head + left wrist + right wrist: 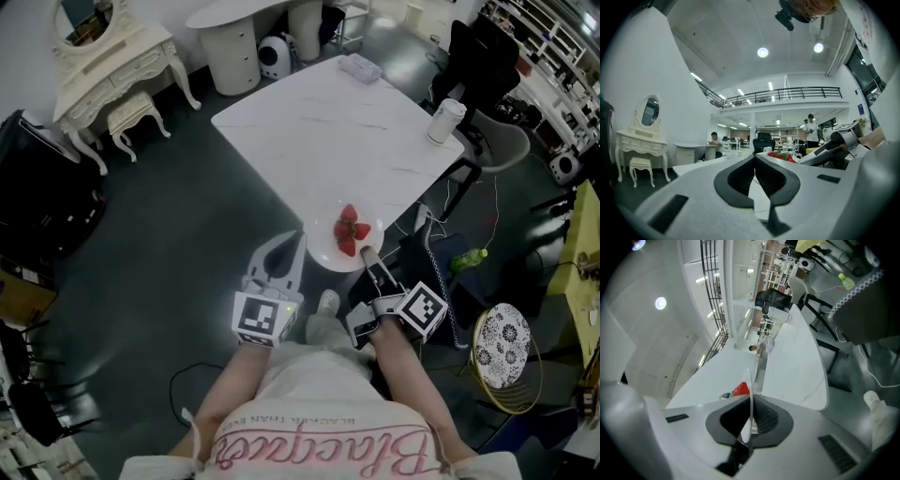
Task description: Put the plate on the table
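Observation:
A white plate (330, 251) with several strawberries (349, 231) on it sits at the near corner of the white marble table (319, 131), partly past the edge. I cannot tell whether it rests on the top. My right gripper (367, 255) is shut on the plate's near rim, and the rim (749, 394) shows edge-on between the jaws, with a strawberry (740, 389) just beyond. My left gripper (286, 246) hangs just left of the plate, shut with nothing in it. From the left gripper view (754, 161) the strawberries (780, 156) lie to the right, next to the right gripper (834, 146).
A white cup (445, 120) stands near the table's right edge and a small white box (361, 67) at its far end. A dark chair (487, 66) is beyond the cup. A green bottle (469, 258) and a gold wire basket (502, 356) are on the floor to the right. A cream vanity (112, 56) stands far left.

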A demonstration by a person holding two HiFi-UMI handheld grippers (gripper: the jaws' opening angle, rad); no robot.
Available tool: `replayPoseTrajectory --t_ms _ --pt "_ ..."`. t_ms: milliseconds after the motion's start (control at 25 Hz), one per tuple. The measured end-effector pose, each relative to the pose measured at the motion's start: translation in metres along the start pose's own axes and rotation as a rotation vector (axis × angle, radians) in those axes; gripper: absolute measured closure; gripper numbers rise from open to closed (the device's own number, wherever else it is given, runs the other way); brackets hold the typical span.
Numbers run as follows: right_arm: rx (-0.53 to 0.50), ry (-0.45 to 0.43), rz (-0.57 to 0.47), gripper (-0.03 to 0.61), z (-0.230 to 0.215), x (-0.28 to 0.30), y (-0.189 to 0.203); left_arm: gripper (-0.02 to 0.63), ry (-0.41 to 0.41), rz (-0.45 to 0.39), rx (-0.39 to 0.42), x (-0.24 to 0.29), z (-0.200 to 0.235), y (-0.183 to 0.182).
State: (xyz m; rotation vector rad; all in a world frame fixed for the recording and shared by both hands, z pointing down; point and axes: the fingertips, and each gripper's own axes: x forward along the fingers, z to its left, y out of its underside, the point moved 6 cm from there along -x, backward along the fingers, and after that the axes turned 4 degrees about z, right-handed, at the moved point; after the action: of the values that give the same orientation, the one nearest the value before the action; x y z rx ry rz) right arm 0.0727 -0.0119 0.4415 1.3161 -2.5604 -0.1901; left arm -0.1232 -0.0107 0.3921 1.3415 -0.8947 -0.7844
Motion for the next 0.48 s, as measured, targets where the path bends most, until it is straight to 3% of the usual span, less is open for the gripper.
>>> replayPoseTrajectory --t_ms 480 --pt "-0.026 -0.021 0.066 0.568 -0.001 0.093 -0.081 0.609 -0.047 0.015 0.000 0.107 0.033 -0.010"
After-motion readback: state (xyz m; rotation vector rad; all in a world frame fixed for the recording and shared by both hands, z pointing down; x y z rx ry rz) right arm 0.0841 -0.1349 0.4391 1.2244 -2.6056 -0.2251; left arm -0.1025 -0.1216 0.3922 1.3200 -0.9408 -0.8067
